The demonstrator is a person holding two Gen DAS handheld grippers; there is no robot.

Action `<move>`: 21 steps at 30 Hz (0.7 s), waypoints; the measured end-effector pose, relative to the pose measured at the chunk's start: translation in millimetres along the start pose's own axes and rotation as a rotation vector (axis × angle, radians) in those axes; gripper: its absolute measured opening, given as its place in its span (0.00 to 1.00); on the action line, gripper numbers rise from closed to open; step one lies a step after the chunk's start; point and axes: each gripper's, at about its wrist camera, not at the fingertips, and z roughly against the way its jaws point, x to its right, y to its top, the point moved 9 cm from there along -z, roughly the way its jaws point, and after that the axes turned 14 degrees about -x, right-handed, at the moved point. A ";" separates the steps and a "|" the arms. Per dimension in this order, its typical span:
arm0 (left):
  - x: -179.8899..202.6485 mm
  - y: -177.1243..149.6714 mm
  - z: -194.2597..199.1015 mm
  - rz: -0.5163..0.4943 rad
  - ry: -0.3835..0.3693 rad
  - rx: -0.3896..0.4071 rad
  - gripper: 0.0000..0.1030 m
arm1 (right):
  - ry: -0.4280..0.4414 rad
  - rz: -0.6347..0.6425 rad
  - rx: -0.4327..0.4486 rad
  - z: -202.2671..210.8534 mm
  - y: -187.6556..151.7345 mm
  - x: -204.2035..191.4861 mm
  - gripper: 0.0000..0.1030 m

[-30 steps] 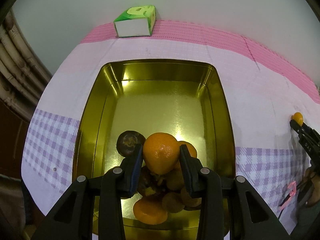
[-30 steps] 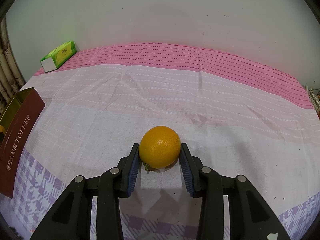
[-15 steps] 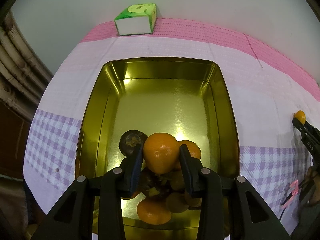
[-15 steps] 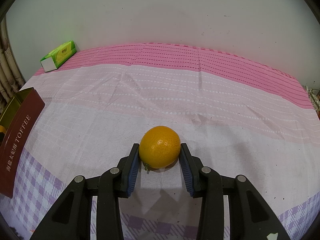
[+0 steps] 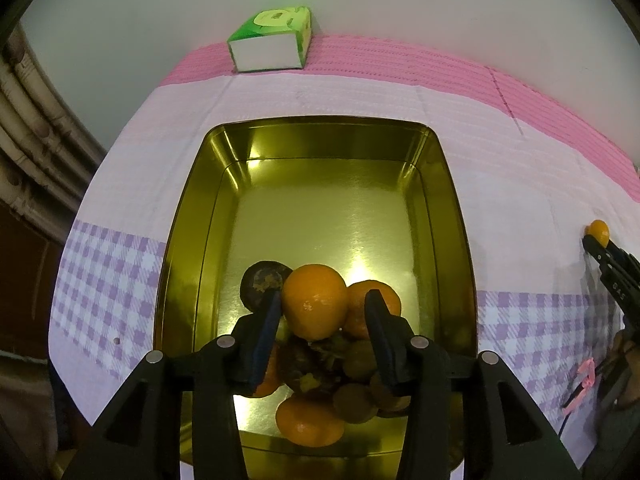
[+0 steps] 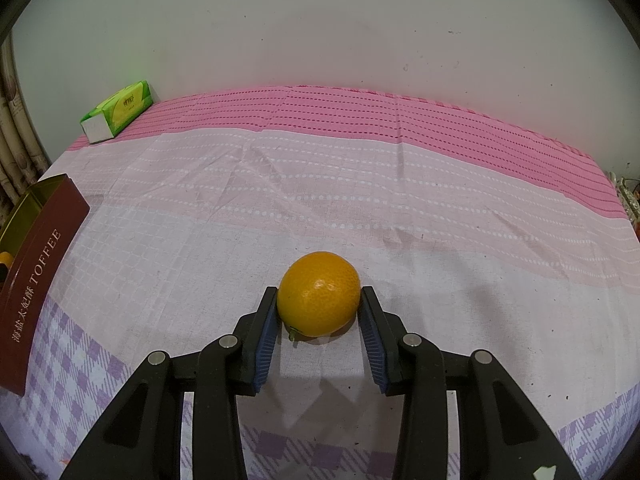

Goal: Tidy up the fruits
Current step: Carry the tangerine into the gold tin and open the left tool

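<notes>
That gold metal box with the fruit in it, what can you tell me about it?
The shiny gold rectangular tin box sits open on the pink and lilac tablecloth. Its inside is mirror-bright, with rounded corners and a stepped wall. The far half is bare; oranges and dark fruits are piled at the near end. Its dark red outer side reads TOFFEE.

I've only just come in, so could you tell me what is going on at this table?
A person is sorting fruit with two tools. The left hand-held gripper hangs over a gold tin, its jaws opening around an orange atop the fruit pile there; the right pad already stands clear. The right hand-held gripper is shut on another orange that rests on the tablecloth.
</notes>
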 end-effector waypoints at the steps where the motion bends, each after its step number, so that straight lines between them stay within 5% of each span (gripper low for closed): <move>1: 0.9 -0.1 1.1 -0.001 -0.003 0.002 0.45 | 0.000 0.000 0.000 0.1 -0.1 -0.3 0.36; 10: 7.2 -0.5 20.7 -0.027 -0.026 0.053 0.57 | -0.001 0.000 0.000 0.4 -0.3 -1.3 0.37; 21: -5.3 -8.7 45.3 -0.028 -0.012 0.109 0.60 | -0.007 0.006 0.000 -1.7 -0.6 2.4 0.37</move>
